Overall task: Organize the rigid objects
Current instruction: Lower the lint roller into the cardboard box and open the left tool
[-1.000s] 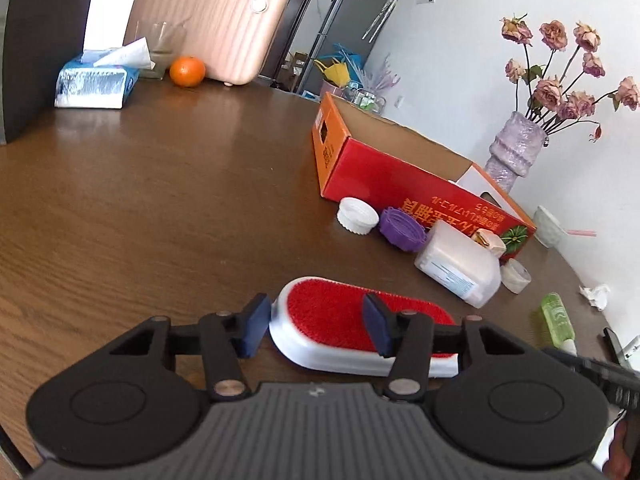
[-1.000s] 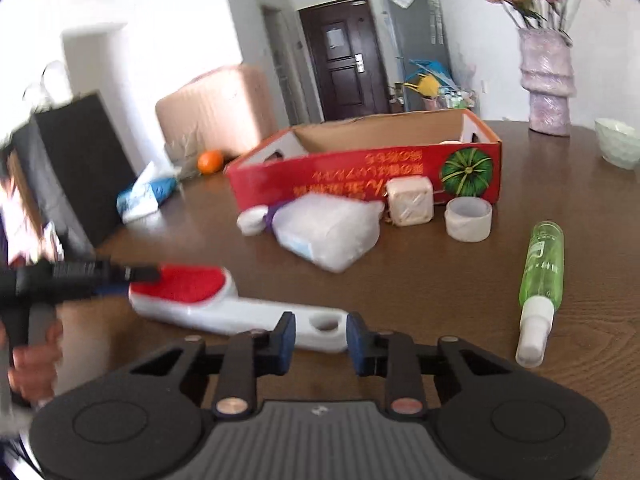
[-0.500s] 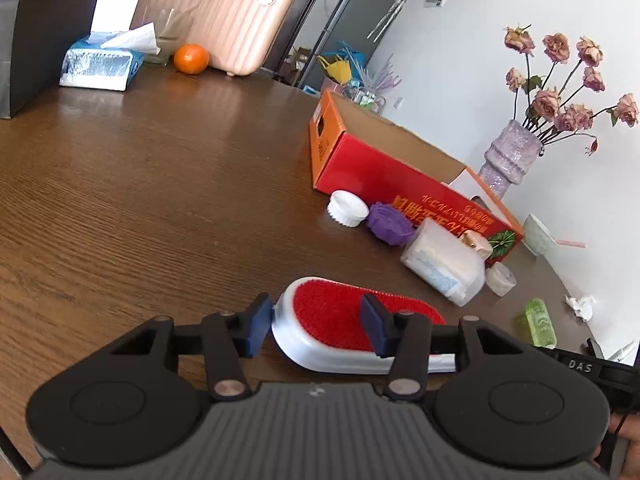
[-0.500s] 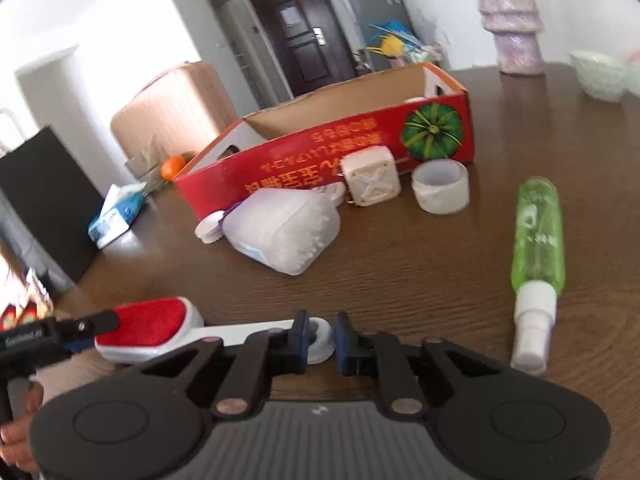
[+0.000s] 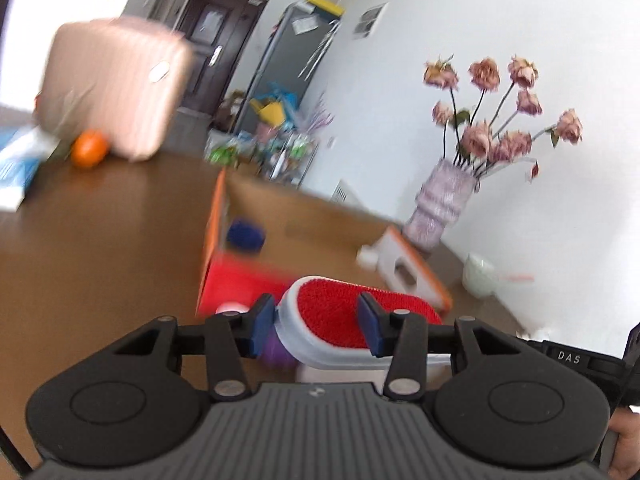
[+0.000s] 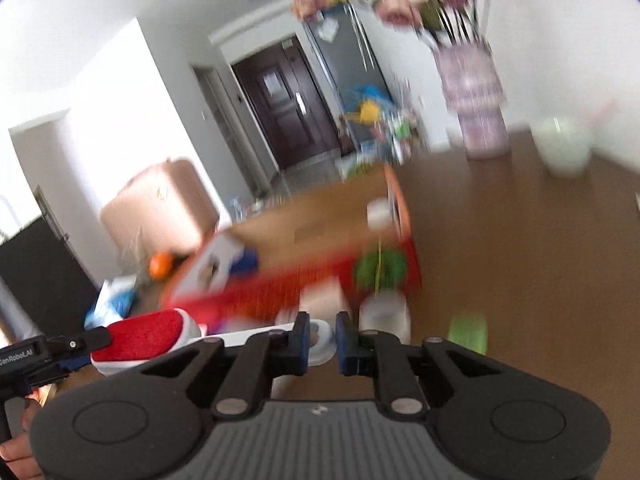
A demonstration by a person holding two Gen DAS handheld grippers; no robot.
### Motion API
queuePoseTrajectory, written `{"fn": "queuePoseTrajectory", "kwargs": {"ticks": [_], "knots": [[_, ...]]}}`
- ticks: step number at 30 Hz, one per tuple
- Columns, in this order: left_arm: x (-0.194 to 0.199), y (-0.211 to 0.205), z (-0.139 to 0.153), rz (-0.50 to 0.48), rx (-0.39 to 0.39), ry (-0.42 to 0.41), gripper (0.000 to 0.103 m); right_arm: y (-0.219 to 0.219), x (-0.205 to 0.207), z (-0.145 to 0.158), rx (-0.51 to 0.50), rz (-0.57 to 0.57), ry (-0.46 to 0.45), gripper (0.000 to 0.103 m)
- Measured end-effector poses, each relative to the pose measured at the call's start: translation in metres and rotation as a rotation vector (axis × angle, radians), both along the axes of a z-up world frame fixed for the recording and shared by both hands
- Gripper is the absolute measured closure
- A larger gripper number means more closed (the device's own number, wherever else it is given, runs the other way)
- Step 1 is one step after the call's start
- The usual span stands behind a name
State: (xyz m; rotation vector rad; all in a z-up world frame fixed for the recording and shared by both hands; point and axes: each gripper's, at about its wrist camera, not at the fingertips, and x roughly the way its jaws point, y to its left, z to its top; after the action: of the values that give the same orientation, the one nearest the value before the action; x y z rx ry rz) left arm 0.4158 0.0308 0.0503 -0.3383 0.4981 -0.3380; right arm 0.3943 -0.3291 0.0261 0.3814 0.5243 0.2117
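Tissues (image 5: pixel 16 168) lie blurred at the far left edge of the left wrist view, on the brown surface (image 5: pixel 100 248), with an orange (image 5: pixel 89 148) beside a pink suitcase (image 5: pixel 116 84). Right of them stands the red box (image 5: pixel 248 280), open at the top, with a dark blue thing (image 5: pixel 245 234) inside near its left wall. Below it, in the foreground, the left hand-held gripper (image 5: pixel 316 326) has just been closing, and its blue pads sit on both sides of the red head of the brush (image 5: pixel 360 312), grasping it above the surface in front of the box. A purple lid (image 5: pixel 276 354) shows blurred under the brush. Farther right, a vase (image 5: pixel 444 200) of dried roses stands by the wall, with a white bowl (image 5: pixel 480 276) near it.

In the right wrist view the left hand-held gripper (image 6: pixel 86 350) enters from the left edge, clamped on the brush head (image 6: pixel 148 334). The white handle runs rightward to the right hand-held gripper (image 6: pixel 322 340), whose jaws are clenched on the handle's looped end. Behind them the box (image 6: pixel 280 284) is smeared by motion. To the right a white ring (image 6: pixel 384 316) and a green bottle (image 6: pixel 468 330) lie on the surface (image 6: pixel 520 260), and the vase (image 6: pixel 476 108) and bowl (image 6: pixel 564 152) stand at the far side.
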Motion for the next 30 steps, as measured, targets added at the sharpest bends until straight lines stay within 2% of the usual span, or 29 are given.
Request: {"fn": "queuePoseTrajectory", "kwargs": {"ticks": [3, 6, 10, 14, 16, 18, 20, 22, 26, 30], "knots": [[0.063, -0.012, 0.018, -0.010, 0.019, -0.022, 0.058, -0.009, 0.060, 0.020, -0.005, -0.010, -0.016, 0.089], [0.134, -0.017, 0.024, -0.012, 0.026, 0.004, 0.058, -0.017, 0.121, 0.025, 0.000, -0.033, 0.002, 0.089], [0.218, -0.021, 0.009, 0.010, 0.015, 0.117, 0.058, -0.018, 0.187, 0.013, -0.024, -0.060, 0.049, 0.089], [0.273, -0.034, -0.020, 0.017, 0.057, 0.214, 0.057, -0.014, 0.234, -0.008, -0.093, -0.093, 0.102, 0.089], [0.289, -0.038, -0.034, 0.017, 0.090, 0.259, 0.059, -0.007, 0.249, -0.020, -0.156, -0.096, 0.132, 0.089], [0.299, -0.042, -0.045, -0.012, 0.117, 0.291, 0.060, -0.004, 0.258, -0.030, -0.168, -0.064, 0.156, 0.091], [0.300, -0.045, -0.049, -0.002, 0.148, 0.298, 0.059, 0.004, 0.258, -0.033, -0.210, -0.048, 0.147, 0.088], [0.295, -0.046, -0.047, -0.009, 0.170, 0.270, 0.059, 0.014, 0.258, -0.032, -0.275, -0.040, 0.126, 0.088], [0.277, -0.044, -0.030, -0.006, 0.239, 0.221, 0.054, 0.020, 0.255, -0.020, -0.293, 0.001, 0.110, 0.088], [0.247, -0.040, -0.004, 0.007, 0.349, 0.144, 0.041, 0.022, 0.237, 0.002, -0.321, 0.042, 0.079, 0.085]]}}
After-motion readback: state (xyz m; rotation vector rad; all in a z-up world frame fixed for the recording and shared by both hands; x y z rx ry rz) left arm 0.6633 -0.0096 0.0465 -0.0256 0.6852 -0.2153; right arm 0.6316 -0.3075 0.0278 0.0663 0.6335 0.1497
